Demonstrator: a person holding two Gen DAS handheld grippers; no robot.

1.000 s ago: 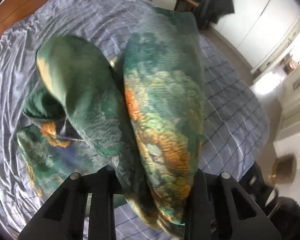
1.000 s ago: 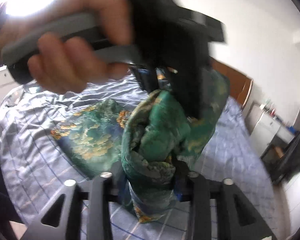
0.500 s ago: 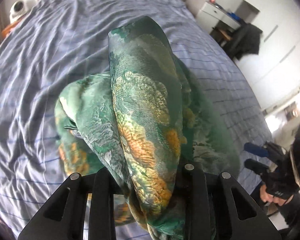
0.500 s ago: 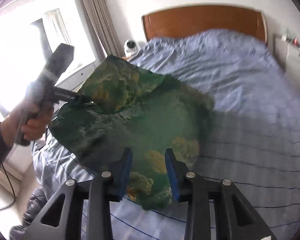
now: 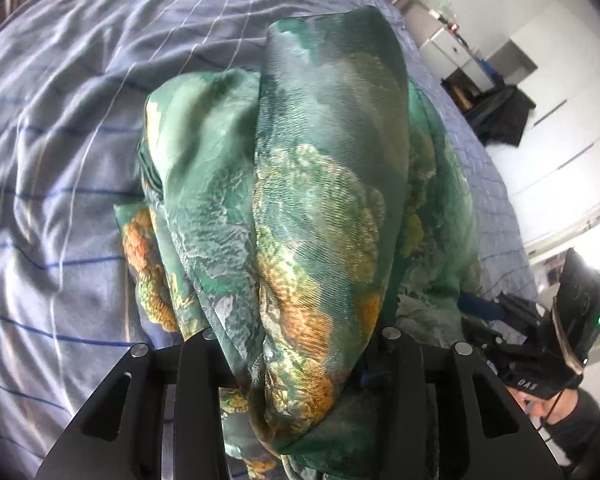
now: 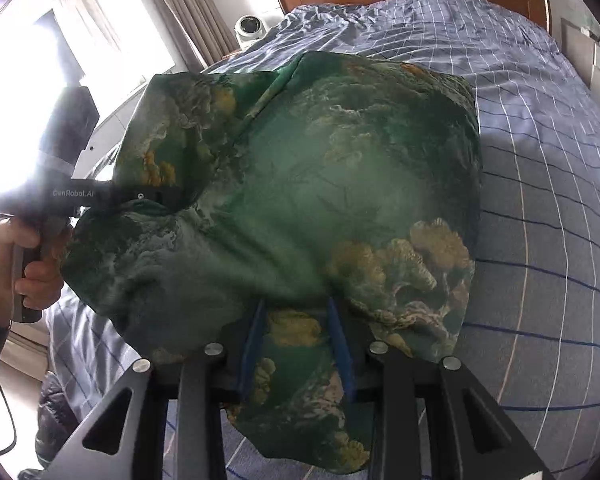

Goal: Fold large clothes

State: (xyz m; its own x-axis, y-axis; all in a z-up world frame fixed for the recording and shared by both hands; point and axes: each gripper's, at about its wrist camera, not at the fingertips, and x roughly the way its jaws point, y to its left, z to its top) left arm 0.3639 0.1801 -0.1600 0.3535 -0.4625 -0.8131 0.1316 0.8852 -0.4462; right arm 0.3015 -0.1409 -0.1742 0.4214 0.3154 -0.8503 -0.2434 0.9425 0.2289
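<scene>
Left tool (image 5: 296, 360), right tool (image 6: 296, 344) each pinching green garment (image 6: 320, 184), long axis spanning between them.

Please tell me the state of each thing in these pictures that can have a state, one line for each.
Green and orange printed silky garment: bunched, spread between both tongs above the bed.
Left tongs: jaws just opening, cloth between them.
Right tongs: jaws just closing, cloth between the blue pads.
Blue checked bedsheet: wrinkled, covering the bed.
</scene>
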